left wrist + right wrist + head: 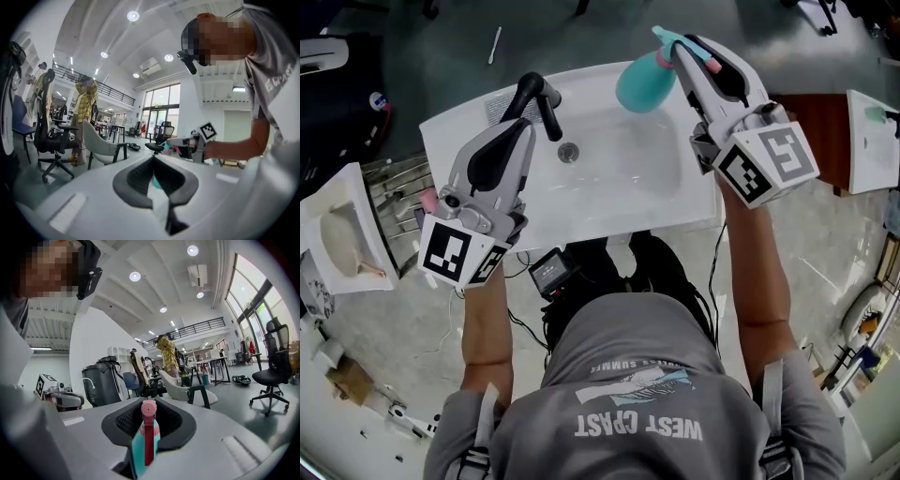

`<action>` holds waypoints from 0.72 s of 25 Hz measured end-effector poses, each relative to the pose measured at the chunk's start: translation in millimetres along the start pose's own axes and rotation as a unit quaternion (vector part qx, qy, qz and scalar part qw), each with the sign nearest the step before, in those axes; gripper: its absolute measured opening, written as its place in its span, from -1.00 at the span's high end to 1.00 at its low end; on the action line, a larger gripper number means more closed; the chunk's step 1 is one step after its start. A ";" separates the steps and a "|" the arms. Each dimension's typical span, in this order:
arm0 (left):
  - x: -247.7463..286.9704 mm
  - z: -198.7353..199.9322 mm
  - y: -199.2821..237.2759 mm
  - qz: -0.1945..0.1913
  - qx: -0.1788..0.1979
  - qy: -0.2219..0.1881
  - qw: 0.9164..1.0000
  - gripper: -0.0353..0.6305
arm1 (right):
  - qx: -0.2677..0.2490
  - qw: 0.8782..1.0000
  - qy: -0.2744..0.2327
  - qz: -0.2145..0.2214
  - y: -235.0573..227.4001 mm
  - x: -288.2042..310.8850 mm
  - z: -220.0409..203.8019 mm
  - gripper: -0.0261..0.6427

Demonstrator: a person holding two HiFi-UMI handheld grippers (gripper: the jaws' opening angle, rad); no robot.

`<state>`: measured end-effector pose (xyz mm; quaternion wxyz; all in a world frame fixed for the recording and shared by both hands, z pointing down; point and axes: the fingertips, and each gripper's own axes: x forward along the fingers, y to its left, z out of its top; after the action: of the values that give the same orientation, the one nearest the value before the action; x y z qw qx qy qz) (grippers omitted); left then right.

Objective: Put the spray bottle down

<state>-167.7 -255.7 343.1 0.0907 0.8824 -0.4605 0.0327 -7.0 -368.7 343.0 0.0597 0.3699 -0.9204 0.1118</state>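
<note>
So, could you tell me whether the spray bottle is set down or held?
Held: the right gripper clamps the spray bottle in its tongs, over the sink rim.

Spray bottle (639, 82) over sink's (628, 192) back right corner, faucet (539, 99) at back left, drain (569, 152) just right of faucet

The spray bottle (639, 82) is teal with a pink nozzle and trigger. The sink (619, 183) is white; its faucet (546, 105) is black. Left gripper (525, 129) and right gripper (682, 45) are light grey with black pads (180, 427) and black-and-white square markers.
</note>
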 end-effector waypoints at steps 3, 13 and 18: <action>3.7 -3.8 3.7 0.000 -0.002 0.002 1.000 0.89 | -0.004 1.000 -0.008 0.005 -2.4 11.4 -1.9 0.73; 12.0 -19.2 12.4 -0.003 -0.009 0.006 1.000 0.89 | -0.018 0.999 -0.017 0.024 -1.4 48.4 -21.2 0.73; 13.2 -27.9 14.8 -0.004 -0.014 0.009 1.000 0.89 | -0.023 0.999 -0.015 0.034 3.5 62.3 -34.2 0.73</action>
<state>-171.6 -269.4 374.2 0.1072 0.8826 -0.4565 0.0333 -53.3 -399.2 387.5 0.0507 0.3384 -0.9356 0.0872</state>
